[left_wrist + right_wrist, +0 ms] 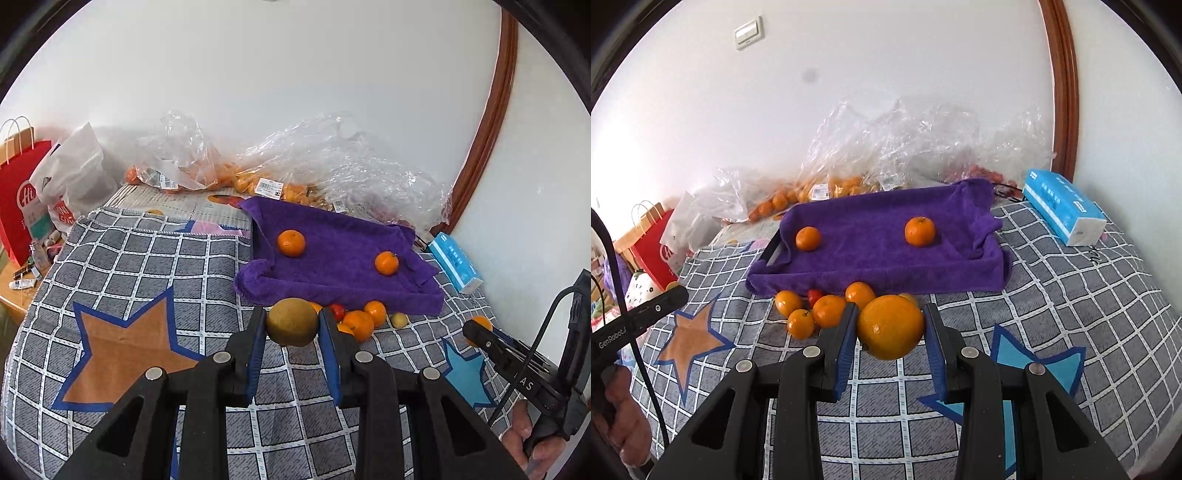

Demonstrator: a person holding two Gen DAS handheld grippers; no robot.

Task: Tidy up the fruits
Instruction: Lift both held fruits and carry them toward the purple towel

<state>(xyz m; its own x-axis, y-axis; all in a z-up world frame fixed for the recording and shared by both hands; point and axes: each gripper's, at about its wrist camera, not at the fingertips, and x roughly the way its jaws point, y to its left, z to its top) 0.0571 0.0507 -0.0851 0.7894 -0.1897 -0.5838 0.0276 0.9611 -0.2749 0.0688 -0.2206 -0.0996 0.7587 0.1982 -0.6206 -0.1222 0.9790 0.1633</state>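
Here both tongs (291, 325) (890, 328) clamp round fruit, no long axis

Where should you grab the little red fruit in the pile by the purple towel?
Grip the red fruit across its round middle, coming straight down from above, fingers in line with the towel's front edge. Oranges crowd it on the near side and the purple towel rises behind, so a low sideways reach would likely bump them. It looks small and partly hidden, so pinch gently.
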